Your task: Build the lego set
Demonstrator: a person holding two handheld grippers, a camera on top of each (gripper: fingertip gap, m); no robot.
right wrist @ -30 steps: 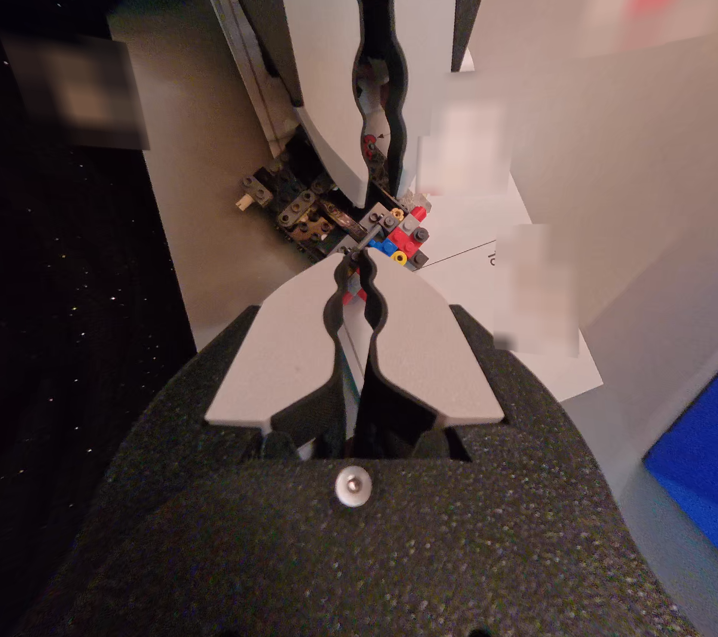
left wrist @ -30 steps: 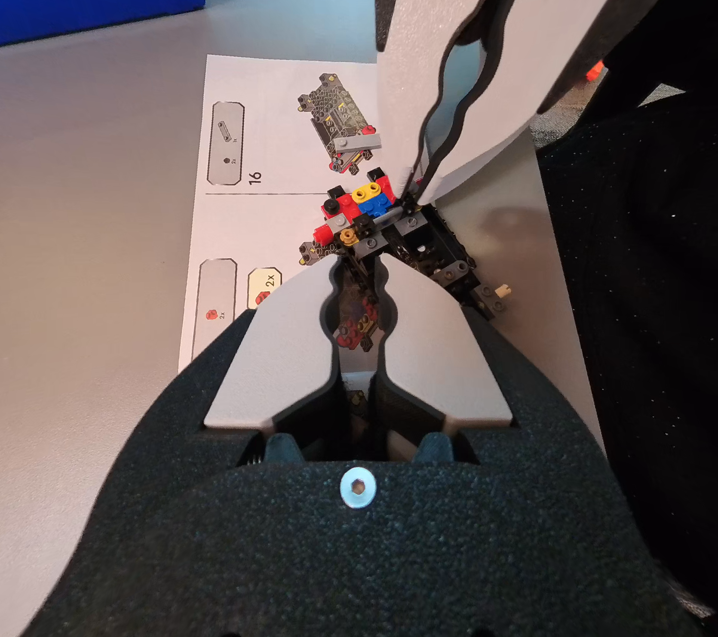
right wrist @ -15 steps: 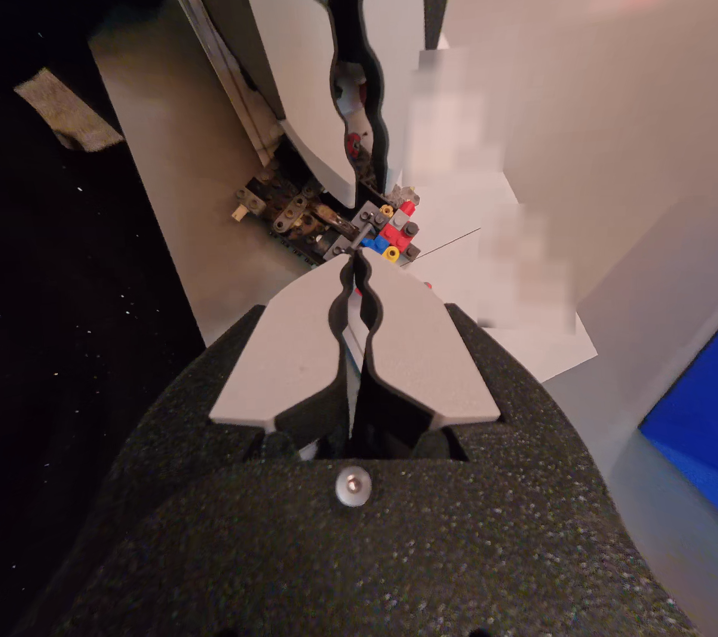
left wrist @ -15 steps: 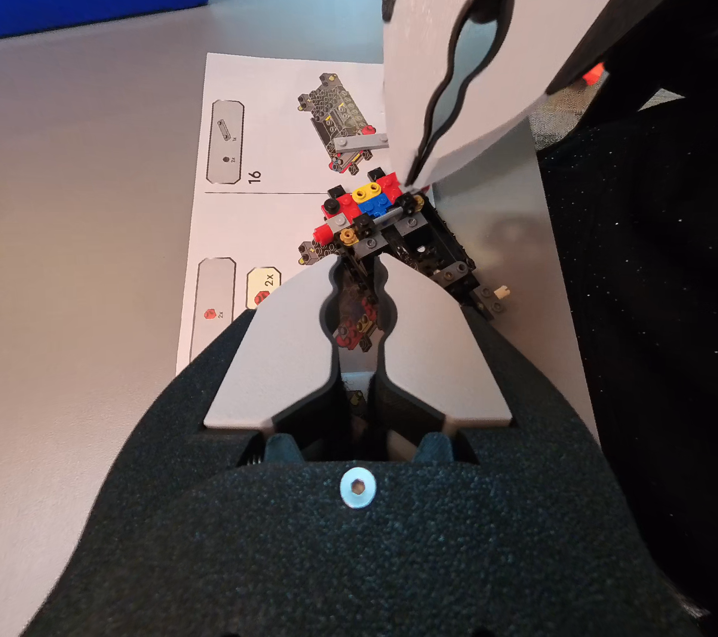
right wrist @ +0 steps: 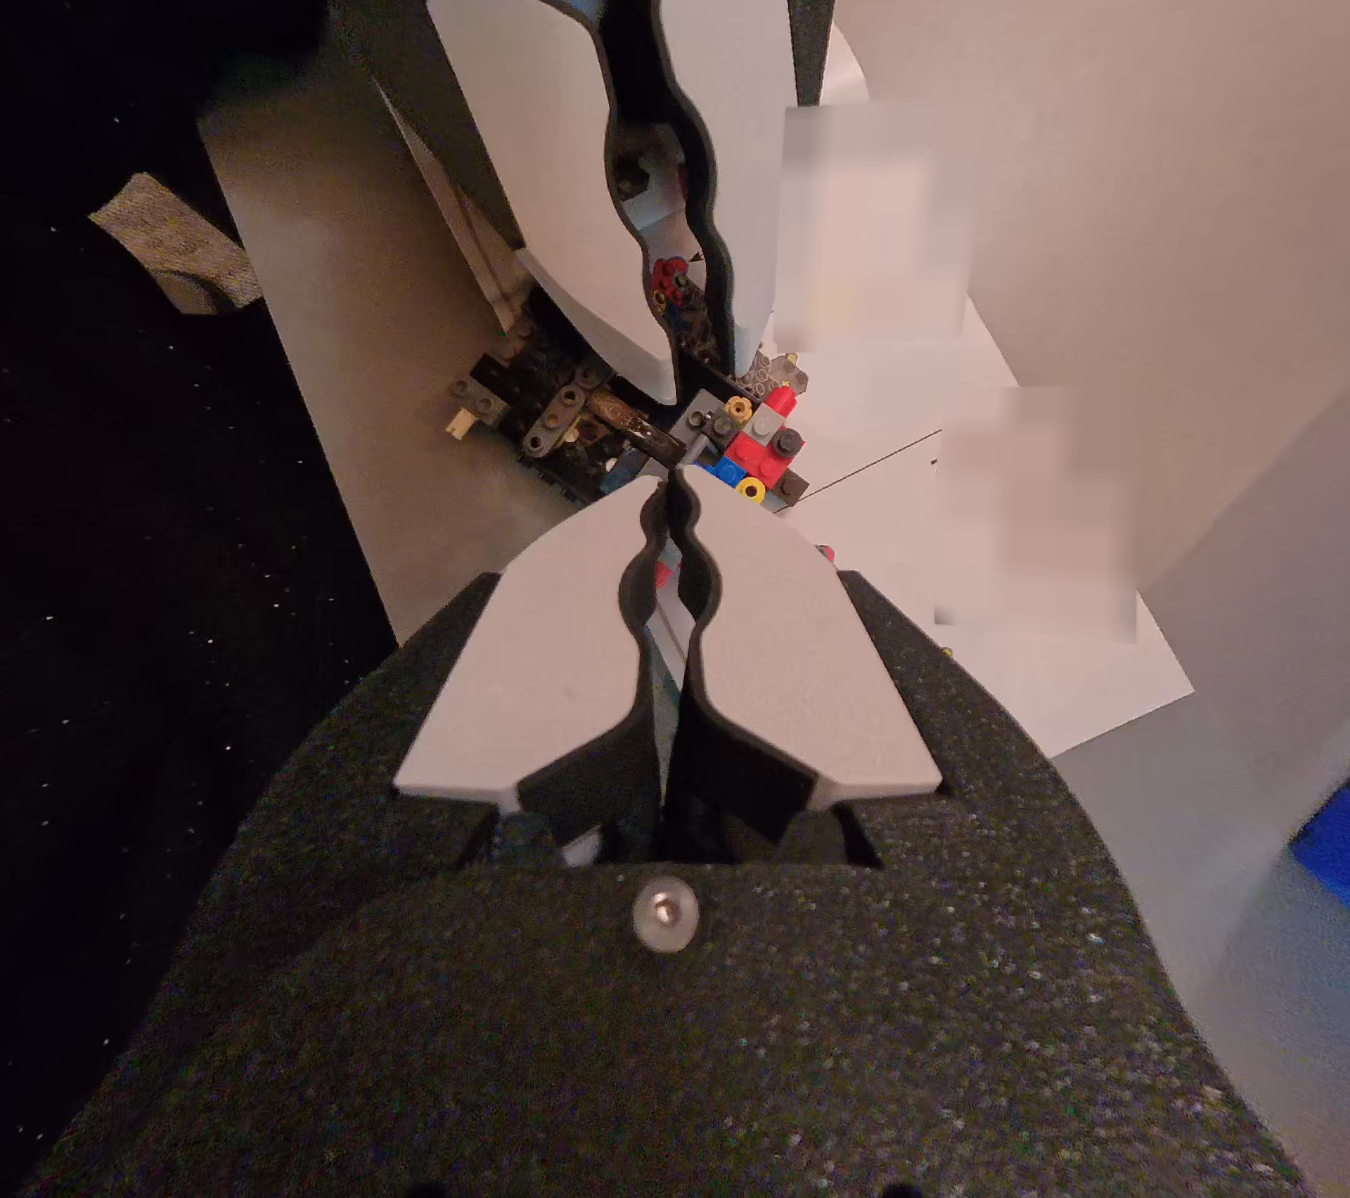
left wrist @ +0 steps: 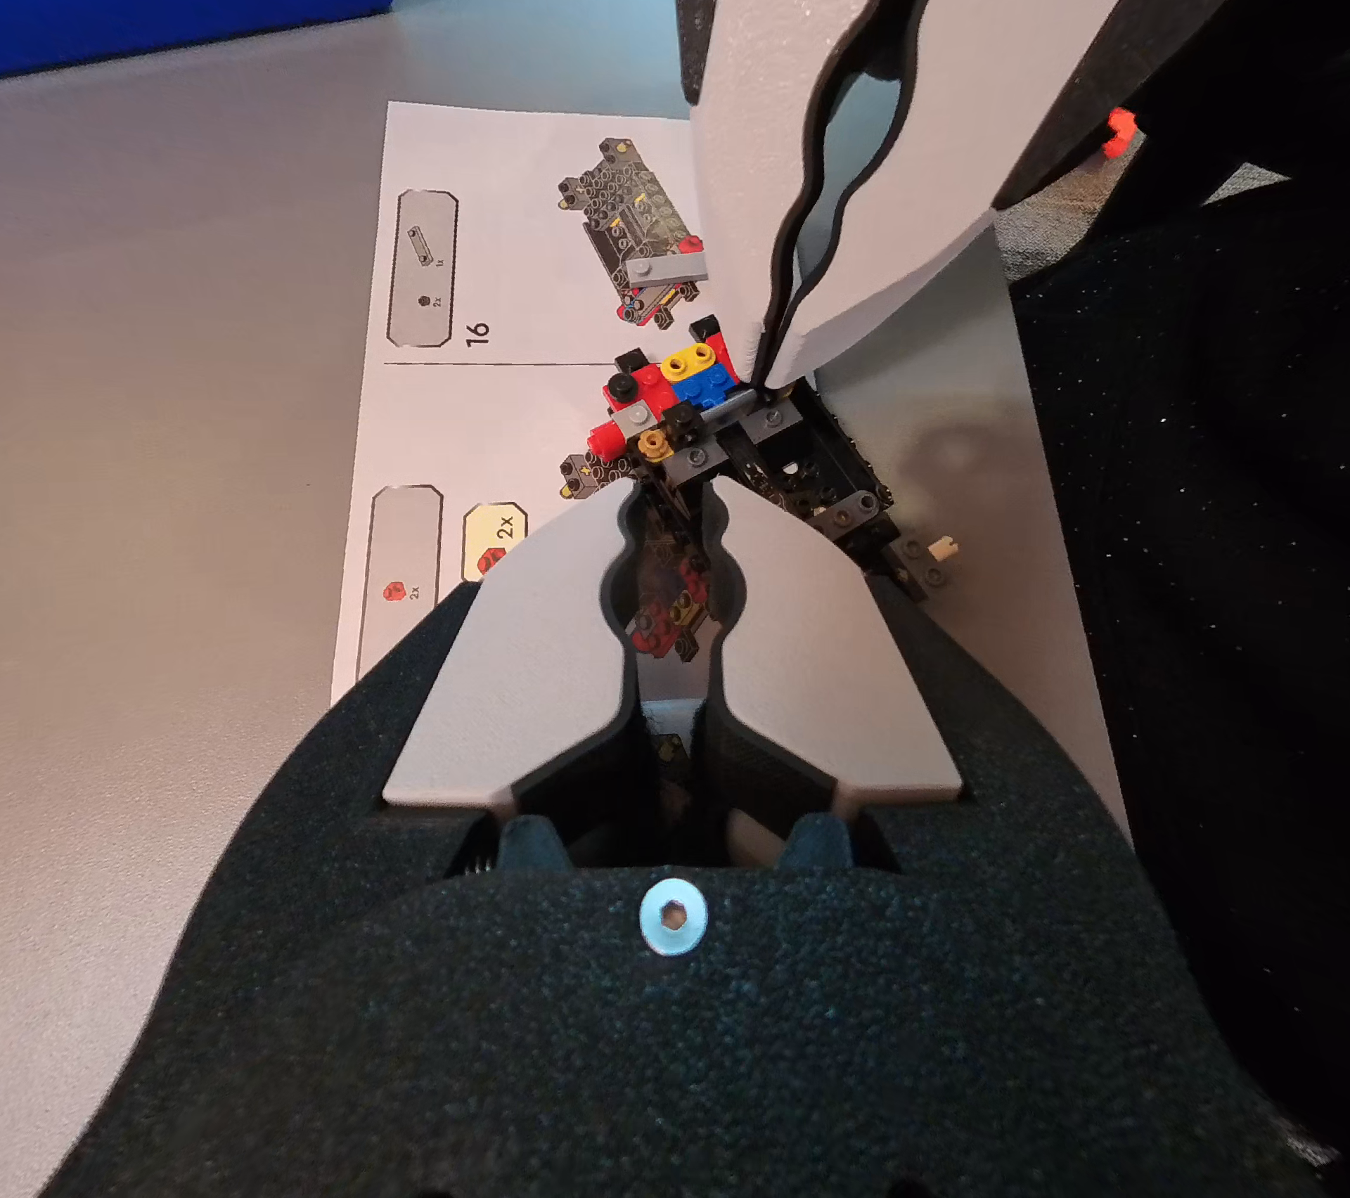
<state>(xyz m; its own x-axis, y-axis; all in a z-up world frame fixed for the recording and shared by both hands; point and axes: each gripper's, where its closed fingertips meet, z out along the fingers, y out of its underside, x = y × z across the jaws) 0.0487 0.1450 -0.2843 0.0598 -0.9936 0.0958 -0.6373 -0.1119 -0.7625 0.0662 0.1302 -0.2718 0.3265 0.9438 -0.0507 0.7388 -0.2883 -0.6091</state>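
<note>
Left wrist view: our left gripper (left wrist: 672, 491) pinches the near end of the lego model (left wrist: 716, 432), just ahead over the instruction sheet (left wrist: 467, 418). Our right gripper (left wrist: 763, 370), tips pressed together, touches its far side, seemingly seating a small piece. Next calls for firm downward pressure. Printed writing shows on the sheet; no brand visible.

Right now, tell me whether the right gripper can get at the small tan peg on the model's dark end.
Probably not: the right gripper is shut at the coloured end, and the left gripper stands nearer the tan peg.
</note>
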